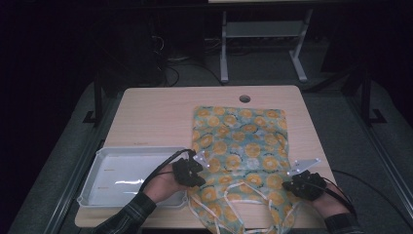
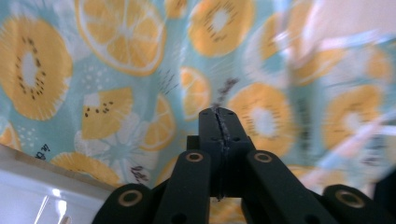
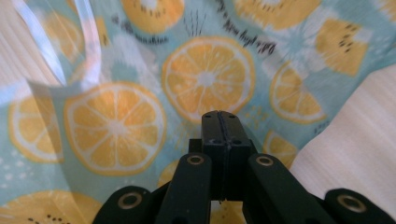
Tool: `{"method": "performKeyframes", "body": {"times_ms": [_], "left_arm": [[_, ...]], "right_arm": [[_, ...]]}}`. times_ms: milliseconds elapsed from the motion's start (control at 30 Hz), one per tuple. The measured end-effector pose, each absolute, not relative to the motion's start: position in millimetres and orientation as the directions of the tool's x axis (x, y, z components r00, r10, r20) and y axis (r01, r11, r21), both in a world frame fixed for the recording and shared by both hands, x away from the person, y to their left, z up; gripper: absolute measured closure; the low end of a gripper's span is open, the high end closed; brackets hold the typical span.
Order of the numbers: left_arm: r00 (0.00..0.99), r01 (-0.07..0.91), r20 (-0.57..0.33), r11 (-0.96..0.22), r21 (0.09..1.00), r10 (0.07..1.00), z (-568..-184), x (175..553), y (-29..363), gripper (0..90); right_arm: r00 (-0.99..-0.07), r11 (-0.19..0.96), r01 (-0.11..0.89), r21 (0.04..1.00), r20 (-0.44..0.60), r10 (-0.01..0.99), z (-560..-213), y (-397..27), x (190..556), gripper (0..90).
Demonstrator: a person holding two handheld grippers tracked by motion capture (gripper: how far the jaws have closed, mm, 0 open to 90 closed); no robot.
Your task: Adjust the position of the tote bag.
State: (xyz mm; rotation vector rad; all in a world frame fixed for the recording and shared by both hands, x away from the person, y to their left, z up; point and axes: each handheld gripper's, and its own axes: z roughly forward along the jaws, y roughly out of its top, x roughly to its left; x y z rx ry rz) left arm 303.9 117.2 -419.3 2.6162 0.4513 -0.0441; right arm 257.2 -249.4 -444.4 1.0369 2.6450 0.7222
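Flat on the wooden table (image 1: 146,112), right of centre, lies the fruit-print apron (image 1: 241,146), teal with orange slices, white straps (image 1: 243,195) trailing over its near end; close beside its left edge sits the white tray (image 1: 122,173); over the apron's near left edge hovers the left gripper (image 1: 191,171), jaws pressed together in the left gripper view (image 2: 219,114), a dark thread-like streak along the seam between them, though whether cloth is pinched there cannot be told; at the near right edge sits the right gripper (image 1: 304,184), jaws likewise shut tight in the right gripper view (image 3: 221,116), apron beneath the tips and bare wood to one side, any pinch of fabric not discernible.
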Motion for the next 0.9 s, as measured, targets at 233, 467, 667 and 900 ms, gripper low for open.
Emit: {"method": "performKeyframes", "body": {"times_ms": [233,467,667,900], "left_arm": [[0.959,0.282,-0.097,-0.841,0.462,0.268,-426,280,116,62.2],[0.966,0.253,-0.075,-0.845,0.472,0.247,-435,273,113,37.6],[0.974,0.222,-0.056,-0.872,0.437,0.220,-443,272,107,30.7],[0.978,0.196,-0.018,-0.889,0.415,0.207,-447,270,102,28.4]], "right_arm": [[-0.737,0.630,0.578,0.519,0.000,0.676,-443,-251,257,88.8],[-0.743,0.630,0.571,0.526,0.006,0.669,-442,-251,258,87.0],[-0.745,0.630,0.571,0.526,0.008,0.667,-442,-252,258,86.8],[-0.746,0.629,0.567,0.532,0.007,0.666,-441,-254,257,86.6]]}}
